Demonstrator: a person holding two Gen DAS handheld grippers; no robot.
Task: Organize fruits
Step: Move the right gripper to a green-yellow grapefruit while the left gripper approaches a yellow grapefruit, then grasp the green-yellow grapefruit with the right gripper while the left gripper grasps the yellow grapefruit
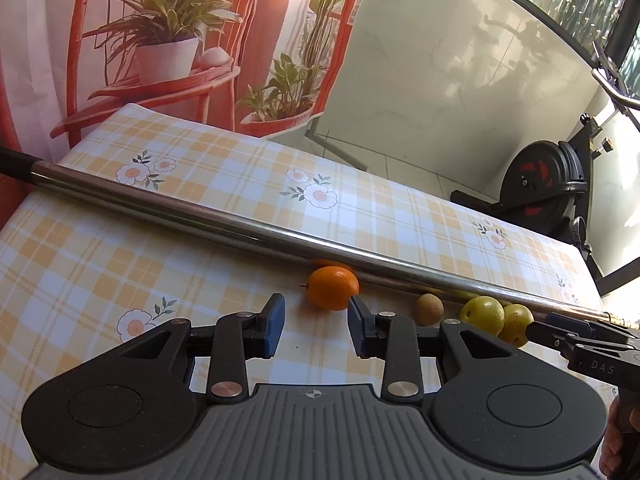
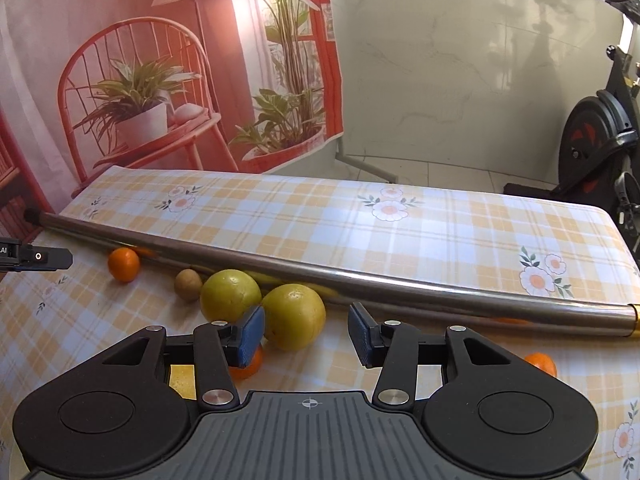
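Observation:
My left gripper (image 1: 316,320) is open and empty above the checked tablecloth (image 1: 120,260). An orange (image 1: 334,288) lies just beyond its right fingertip, against a steel tube (image 1: 240,224). To the right lie a brown fruit (image 1: 430,309) and two yellow-green fruits (image 1: 482,314). My right gripper (image 2: 306,332) is open. One yellow-green fruit (image 2: 294,316) sits at its fingertips, close to the left pad (image 2: 252,334) and apart from the right one. A second yellow-green fruit (image 2: 230,296), the brown fruit (image 2: 188,284) and the orange (image 2: 124,264) lie further left.
The steel tube (image 2: 360,284) lies across the table behind the fruits. Another orange (image 2: 250,362) shows under my right gripper's left finger, and one more orange (image 2: 542,362) at the right. An exercise bike (image 2: 600,140) stands past the table's right end, and a printed backdrop (image 2: 160,80) hangs behind.

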